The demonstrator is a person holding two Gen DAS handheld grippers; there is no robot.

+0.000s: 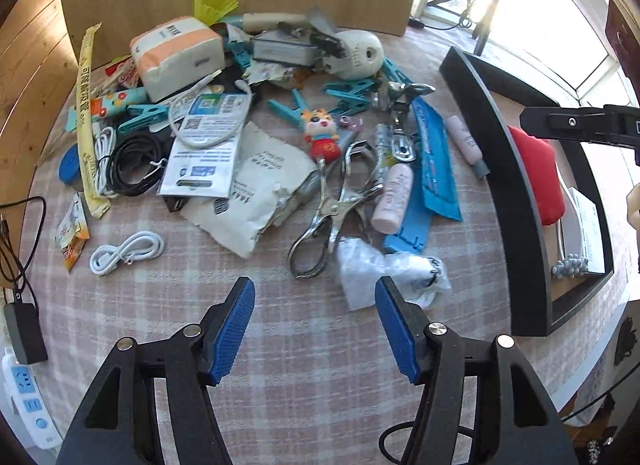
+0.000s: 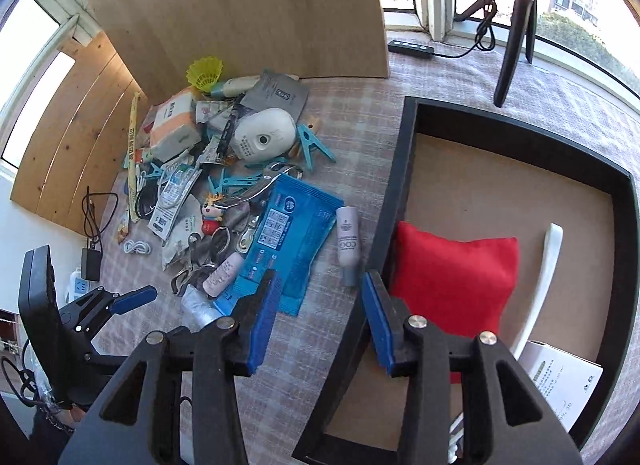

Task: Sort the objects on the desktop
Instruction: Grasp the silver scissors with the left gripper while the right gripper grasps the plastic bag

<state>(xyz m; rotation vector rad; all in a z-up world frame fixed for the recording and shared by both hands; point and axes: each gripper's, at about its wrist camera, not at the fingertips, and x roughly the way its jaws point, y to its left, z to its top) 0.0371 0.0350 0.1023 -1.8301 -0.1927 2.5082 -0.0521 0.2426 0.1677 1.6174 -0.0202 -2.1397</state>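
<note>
Over the plaid tablecloth, both your grippers hang with jaws apart and nothing between them.
Your left gripper (image 1: 316, 325) hovers beside a crumpled clear wrapper (image 1: 392, 277), hard to identify; your right gripper (image 2: 318, 317) straddles the black tray's (image 2: 404, 169) near-left wall, where a red cushion (image 2: 452, 277) lies. The clutter pile (image 1: 248, 125) sits toward the table's far-left corner.

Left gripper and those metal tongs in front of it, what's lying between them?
In the left wrist view only bare checked tablecloth separates the open left gripper from the metal tongs; a crumpled clear wrapper sits just right.
</note>
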